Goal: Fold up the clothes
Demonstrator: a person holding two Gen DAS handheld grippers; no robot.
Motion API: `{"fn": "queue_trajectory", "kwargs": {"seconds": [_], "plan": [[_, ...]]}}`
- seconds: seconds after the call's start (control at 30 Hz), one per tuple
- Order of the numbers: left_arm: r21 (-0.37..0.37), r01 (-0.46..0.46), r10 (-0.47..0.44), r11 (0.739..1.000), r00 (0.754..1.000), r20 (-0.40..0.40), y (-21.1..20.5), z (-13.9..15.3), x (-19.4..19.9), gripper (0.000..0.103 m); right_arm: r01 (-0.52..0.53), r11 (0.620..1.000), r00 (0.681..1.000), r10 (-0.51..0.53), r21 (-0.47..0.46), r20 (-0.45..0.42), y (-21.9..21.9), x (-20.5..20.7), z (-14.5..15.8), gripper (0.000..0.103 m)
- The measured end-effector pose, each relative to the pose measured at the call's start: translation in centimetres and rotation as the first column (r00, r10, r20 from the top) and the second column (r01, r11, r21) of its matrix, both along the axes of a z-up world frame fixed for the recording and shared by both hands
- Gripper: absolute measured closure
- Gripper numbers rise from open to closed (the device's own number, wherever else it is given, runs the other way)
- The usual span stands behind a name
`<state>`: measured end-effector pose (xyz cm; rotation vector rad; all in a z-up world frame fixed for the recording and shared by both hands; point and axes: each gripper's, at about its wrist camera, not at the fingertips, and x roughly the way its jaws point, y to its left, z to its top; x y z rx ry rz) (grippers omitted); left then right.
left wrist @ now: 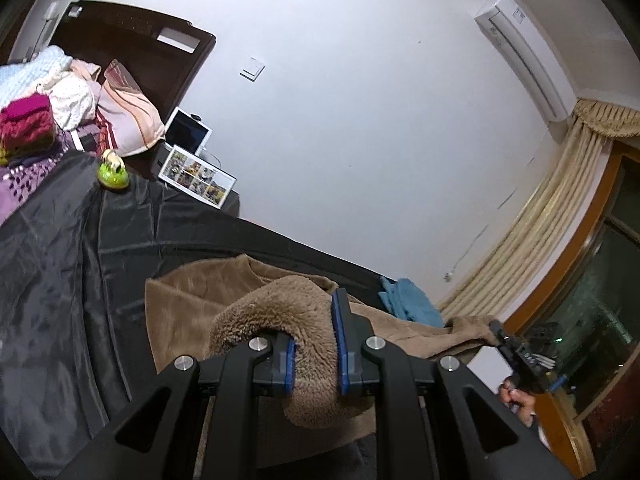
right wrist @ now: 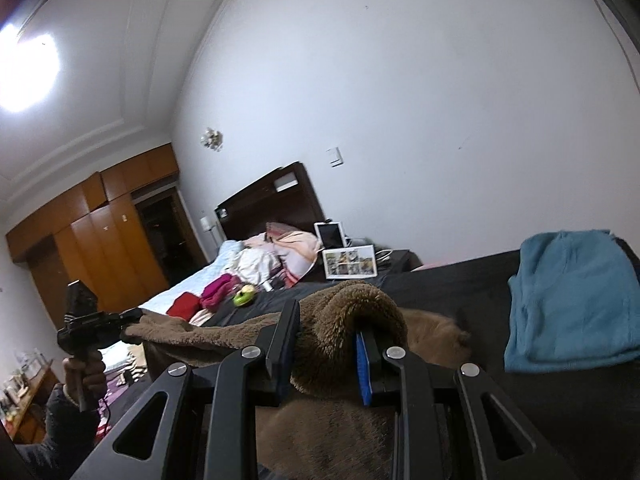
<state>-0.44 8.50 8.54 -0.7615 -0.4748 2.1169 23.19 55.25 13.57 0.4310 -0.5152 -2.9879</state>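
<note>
A brown fleece garment [left wrist: 192, 312] lies partly on the black sheet [left wrist: 60, 280] over the bed. My left gripper [left wrist: 314, 344] is shut on a bunched edge of the garment and holds it lifted. My right gripper [right wrist: 326, 350] is shut on another bunched edge of the same brown garment [right wrist: 348, 308]. The garment hangs stretched between the two. The right gripper shows in the left wrist view [left wrist: 520, 350] at the far right, and the left gripper shows in the right wrist view [right wrist: 96, 326] at the left. A folded blue garment [right wrist: 568, 304] lies on the black sheet, also seen in the left wrist view [left wrist: 408, 300].
A green toy [left wrist: 113, 174], a framed photo collage [left wrist: 198, 180], a tablet [left wrist: 188, 132], pillows [left wrist: 128, 120] and a pile of pink and red clothes [left wrist: 26, 124] lie near the dark headboard [left wrist: 132, 36]. Curtains [left wrist: 540, 232] and a window stand at the right. A wooden wardrobe [right wrist: 96, 240] stands at the left.
</note>
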Motion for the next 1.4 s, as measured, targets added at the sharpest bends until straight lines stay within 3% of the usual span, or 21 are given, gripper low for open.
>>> {"fn": "queue_trajectory", "kwargs": {"seconds": [0.23, 0.43, 0.77, 1.03, 1.4], "plan": [[-0.029, -0.017, 0.019, 0.999, 0.998, 0.062, 1.6, -2.6, -3.5, 0.085, 0.042, 0.994, 0.997, -0.048, 0.103, 0.054, -0.4, -3.2, -1.2, 0.076], [-0.040, -0.028, 0.033, 0.999, 0.991, 0.133, 2.8, -4.6, -6.5, 0.085, 0.068, 0.992, 0.992, -0.079, 0.109, 0.103, 0.3, -6.3, -2.4, 0.076], [-0.044, -0.072, 0.078, 0.996, 0.981, 0.175, 4.3, -5.5, -12.4, 0.085, 0.118, 0.984, 0.978, -0.138, 0.130, 0.157, 1.7, -12.8, -2.6, 0.076], [-0.090, -0.092, 0.112, 0.992, 0.962, 0.249, 6.4, -9.3, -16.9, 0.085, 0.154, 0.985, 0.945, -0.171, 0.083, 0.277, 4.4, -18.3, -7.2, 0.076], [-0.138, -0.102, 0.142, 0.985, 0.936, 0.322, 7.6, -14.0, -19.8, 0.085, 0.143, 0.988, 0.910, -0.155, 0.057, 0.385, 6.2, -22.1, -12.0, 0.076]]}}
